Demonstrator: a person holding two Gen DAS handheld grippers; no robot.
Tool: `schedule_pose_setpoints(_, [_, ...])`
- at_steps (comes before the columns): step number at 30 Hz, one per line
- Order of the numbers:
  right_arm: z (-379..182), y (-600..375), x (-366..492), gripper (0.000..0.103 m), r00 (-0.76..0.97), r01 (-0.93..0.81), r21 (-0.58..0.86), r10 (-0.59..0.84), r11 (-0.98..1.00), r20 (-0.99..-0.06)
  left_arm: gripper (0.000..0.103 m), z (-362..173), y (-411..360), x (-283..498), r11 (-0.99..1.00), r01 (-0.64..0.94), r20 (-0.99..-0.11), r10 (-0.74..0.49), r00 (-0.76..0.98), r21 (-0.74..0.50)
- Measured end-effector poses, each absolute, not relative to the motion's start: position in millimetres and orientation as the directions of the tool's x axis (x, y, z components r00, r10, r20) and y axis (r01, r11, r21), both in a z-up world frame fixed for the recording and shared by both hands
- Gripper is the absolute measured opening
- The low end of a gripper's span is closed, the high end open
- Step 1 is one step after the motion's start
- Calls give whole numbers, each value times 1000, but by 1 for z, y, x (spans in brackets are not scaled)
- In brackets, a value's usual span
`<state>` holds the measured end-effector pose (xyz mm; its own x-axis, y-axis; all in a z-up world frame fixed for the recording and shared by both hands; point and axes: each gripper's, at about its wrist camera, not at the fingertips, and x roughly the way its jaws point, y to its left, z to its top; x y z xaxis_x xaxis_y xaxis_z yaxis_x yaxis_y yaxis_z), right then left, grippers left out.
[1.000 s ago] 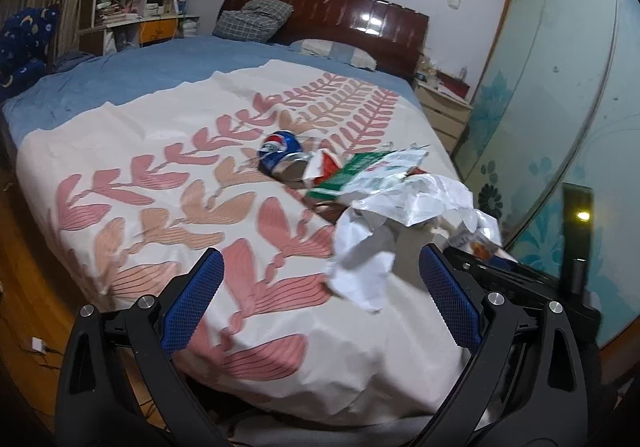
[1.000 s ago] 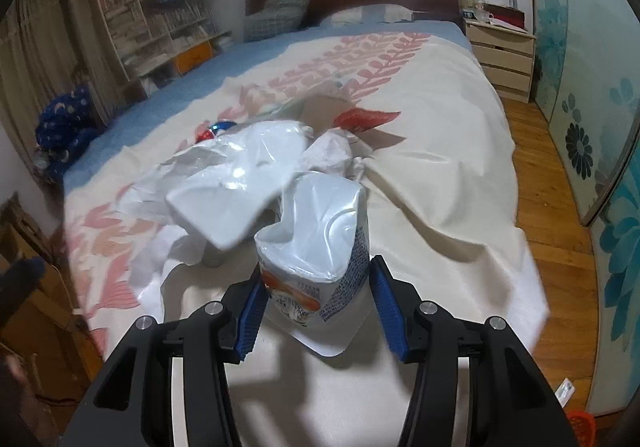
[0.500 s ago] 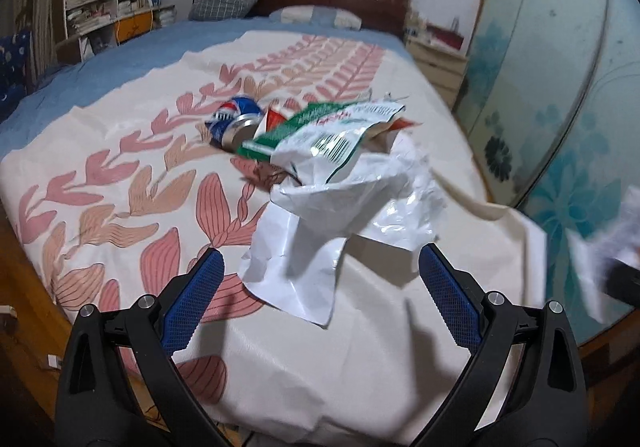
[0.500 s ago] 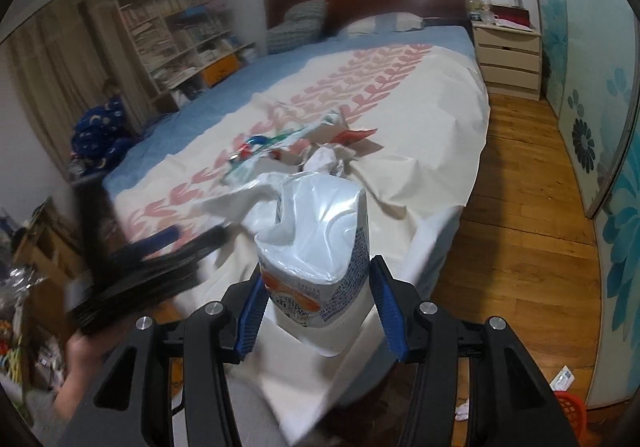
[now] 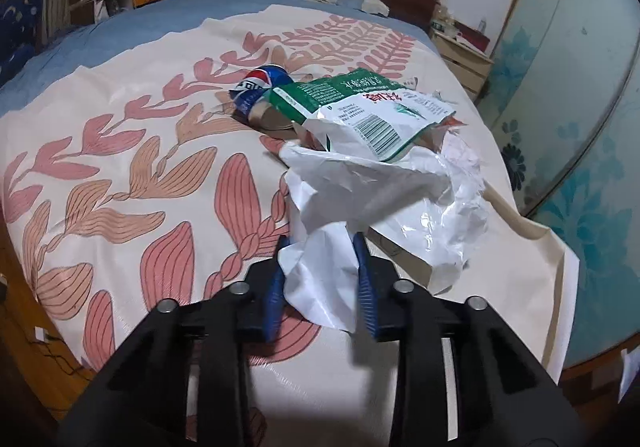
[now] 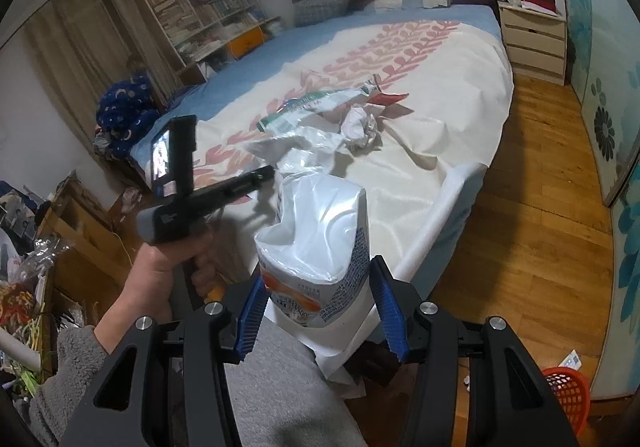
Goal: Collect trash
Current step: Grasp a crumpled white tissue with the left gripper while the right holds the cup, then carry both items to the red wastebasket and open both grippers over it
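Observation:
A pile of trash lies on the bed's leaf-patterned cover point(image 5: 120, 175). My left gripper point(image 5: 322, 279) is shut on the near flap of a crumpled white plastic bag point(image 5: 384, 203). Behind the bag lie a green and white wrapper point(image 5: 360, 107) and a crushed blue Pepsi can point(image 5: 260, 87). My right gripper point(image 6: 316, 303) is shut on a crumpled white pouch point(image 6: 316, 243) with orange print, held off the bed's corner. In the right wrist view the left gripper's body point(image 6: 200, 203) reaches to the white bag point(image 6: 304, 151), with a crumpled paper ball point(image 6: 360, 127) beyond.
A red basket point(image 6: 568, 395) stands on the wooden floor at the lower right. A nightstand point(image 6: 532, 39) is beside the headboard. Bookshelves point(image 6: 200, 23) line the far left wall. Clutter and a wooden crate point(image 6: 68, 231) sit left of the bed's foot.
My left gripper moved in and shut on the white plastic bag; it was wide open before. My right gripper pulled back from the bed with the pouch.

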<state>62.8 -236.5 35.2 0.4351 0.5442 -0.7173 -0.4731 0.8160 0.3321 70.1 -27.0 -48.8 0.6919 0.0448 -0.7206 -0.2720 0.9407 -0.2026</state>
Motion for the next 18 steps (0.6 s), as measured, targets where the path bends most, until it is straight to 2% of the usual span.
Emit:
schedule_pose_setpoints(4, [43, -239, 58, 51, 450, -479, 323, 544, 816, -708, 12, -37, -27, 60, 937, -265, -685, 38, 727, -228])
schedule_pose_setpoints(8, [55, -240, 51, 51, 467, -493, 313, 550, 812, -693, 9, -19, -26, 41, 938, -251, -634, 46, 772, -238])
schedule_pose_setpoints(12, [75, -246, 42, 51, 496, -511, 304, 564, 804, -660, 9, 6, -28, 15, 940, -277, -584, 114, 804, -198])
schedule_pose_setpoints(18, [124, -273, 24, 51, 586, -536, 276, 587, 798, -558, 9, 72, -50, -27, 935, -318, -493, 203, 846, -160])
